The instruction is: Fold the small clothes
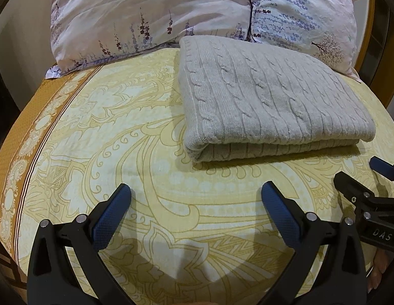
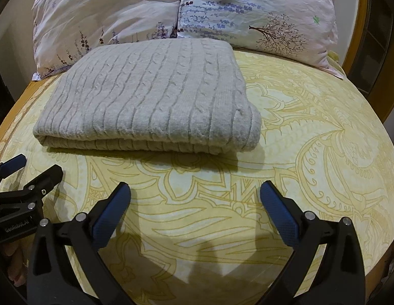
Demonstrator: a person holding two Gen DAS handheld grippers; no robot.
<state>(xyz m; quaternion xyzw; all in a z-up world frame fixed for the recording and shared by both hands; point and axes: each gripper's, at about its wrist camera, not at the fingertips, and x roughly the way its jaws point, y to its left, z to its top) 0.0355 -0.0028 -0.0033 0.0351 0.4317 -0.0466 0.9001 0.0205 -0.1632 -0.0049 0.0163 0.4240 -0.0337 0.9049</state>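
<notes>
Holding my left tongs (image 1: 196, 198) spread wide and gripping nothing, I am hovering them over the yellow patterned bedsheet (image 1: 100, 137), with their blue pads (image 1: 110, 216) well apart from each other. My right tongs (image 2: 195, 198) are likewise gaping, grasping nothing, and are hanging over the same sheet just beside the left pair; each pair is showing at the edge of the other's view. The grey cable-knit sweater (image 1: 268, 96) is lying folded into a thick rectangle on the bed, beyond both tongs and apart from them, its doubled edge facing me and its layers stacked one on another. In the left wrist view it is sitting ahead and to the right; in the right wrist view it is sitting ahead and to the left (image 2: 151, 94). Behind it two floral pillows (image 1: 151, 12) are leaning side by side at the head of the bed, and the far edge of the sweater is reaching close to them. An orange patterned border (image 1: 21, 152) is running along the left side of the sheet.
</notes>
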